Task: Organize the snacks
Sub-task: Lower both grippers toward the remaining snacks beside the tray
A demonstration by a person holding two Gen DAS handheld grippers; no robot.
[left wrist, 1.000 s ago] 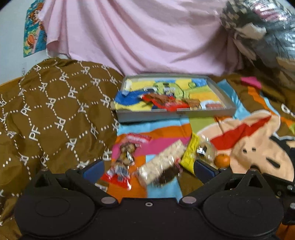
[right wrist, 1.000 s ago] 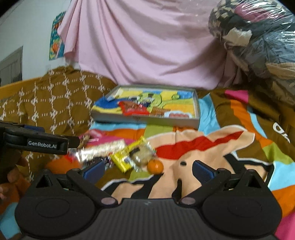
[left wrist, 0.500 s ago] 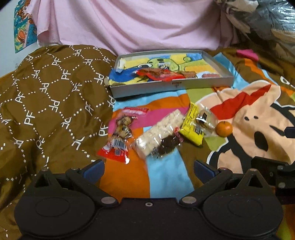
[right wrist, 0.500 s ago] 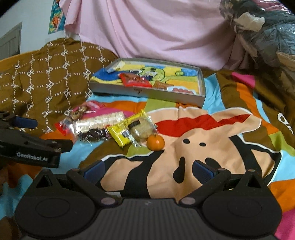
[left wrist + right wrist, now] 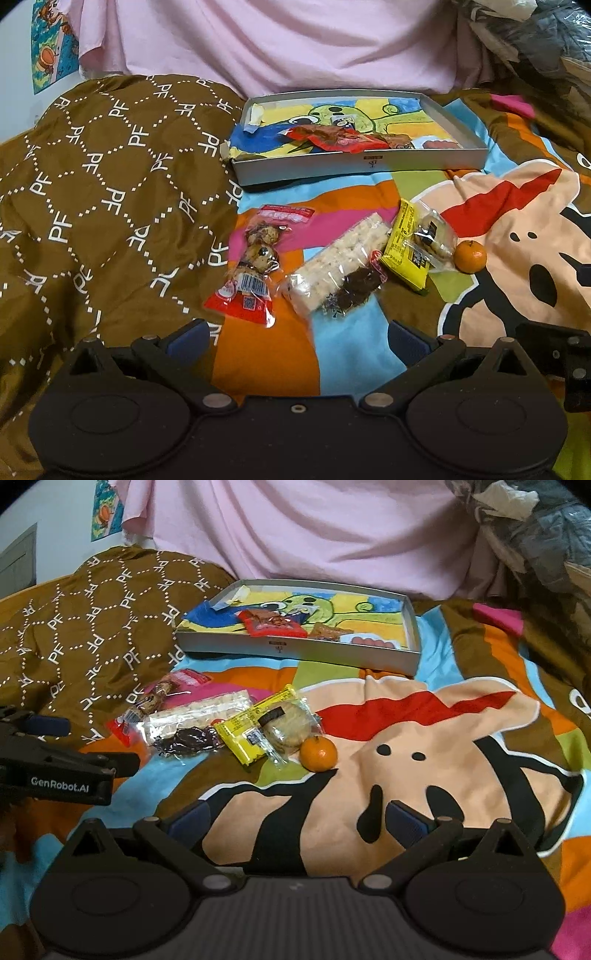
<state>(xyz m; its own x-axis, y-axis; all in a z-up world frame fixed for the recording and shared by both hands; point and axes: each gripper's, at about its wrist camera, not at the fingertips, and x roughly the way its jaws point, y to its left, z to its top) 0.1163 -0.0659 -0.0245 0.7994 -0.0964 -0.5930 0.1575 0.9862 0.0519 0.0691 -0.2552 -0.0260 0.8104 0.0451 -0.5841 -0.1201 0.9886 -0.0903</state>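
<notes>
Pink cloth hangs behind a bed covered by a cartoon blanket and a brown quilt. In the left wrist view, the left hand-held gripper sits low at the bottom of the frame, level, its two fingers spread apart and holding nothing. Above it, in the middle, lie the snack packets and a small orange, with a grey tray higher up.

In the right wrist view, the right hand-held gripper also sits at the bottom, its fingers wide apart and empty over the blanket. The orange touches the cookie packet, centre left; the tray is above them.
</notes>
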